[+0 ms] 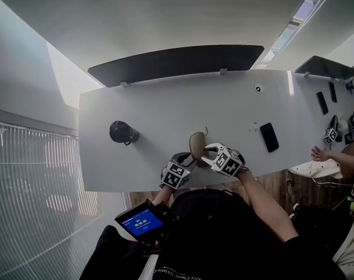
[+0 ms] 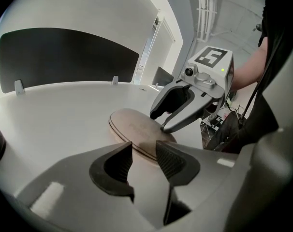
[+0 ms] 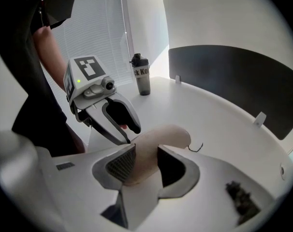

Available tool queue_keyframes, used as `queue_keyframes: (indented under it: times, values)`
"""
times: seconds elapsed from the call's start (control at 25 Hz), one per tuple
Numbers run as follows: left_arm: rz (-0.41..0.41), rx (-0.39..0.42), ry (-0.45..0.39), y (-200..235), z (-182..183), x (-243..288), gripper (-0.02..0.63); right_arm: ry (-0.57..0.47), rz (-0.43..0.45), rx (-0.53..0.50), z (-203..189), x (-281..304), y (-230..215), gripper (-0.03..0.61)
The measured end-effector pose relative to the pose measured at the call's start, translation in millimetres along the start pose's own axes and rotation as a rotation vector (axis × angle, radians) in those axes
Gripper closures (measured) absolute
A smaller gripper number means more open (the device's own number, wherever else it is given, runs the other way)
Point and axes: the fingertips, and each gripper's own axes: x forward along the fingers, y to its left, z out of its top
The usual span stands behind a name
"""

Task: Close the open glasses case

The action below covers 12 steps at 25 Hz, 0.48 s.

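A tan oval glasses case (image 1: 197,144) lies flat near the table's front edge, its two halves together with only a seam showing (image 2: 135,129). My right gripper (image 1: 211,150) reaches in from the right. Its jaws are drawn close, leaving only a narrow slit, and the fingertips (image 2: 164,127) rest on the case's lid. The near end of the case (image 3: 156,140) shows through that slit at my right gripper (image 3: 146,152). My left gripper (image 2: 144,148) sits just short of the case's near left side, jaws equally close with only bare table between them. It is also seen at the left gripper (image 3: 130,134).
A black bottle (image 1: 121,132) stands at the table's left and a black phone (image 1: 269,137) lies to the right. A dark divider panel (image 1: 177,62) runs along the far edge. Another person's hand (image 1: 320,153) and more grippers (image 1: 331,134) are at the far right.
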Motion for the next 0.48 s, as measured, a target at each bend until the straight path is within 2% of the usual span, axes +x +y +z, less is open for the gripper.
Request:
queue_keyframes:
  times: [0.32, 0.48]
  values:
    - [-0.032, -0.044, 0.010, -0.3, -1.5, 1.2, 0.459, 0.011, 0.020, 0.027, -2.4, 3.7, -1.3, 0.426]
    - [-0.050, -0.093, -0.007, 0.6, 2.4, 1.6, 0.459, 0.011, 0.018, 0.031, 2.4, 1.6, -1.8, 0.426]
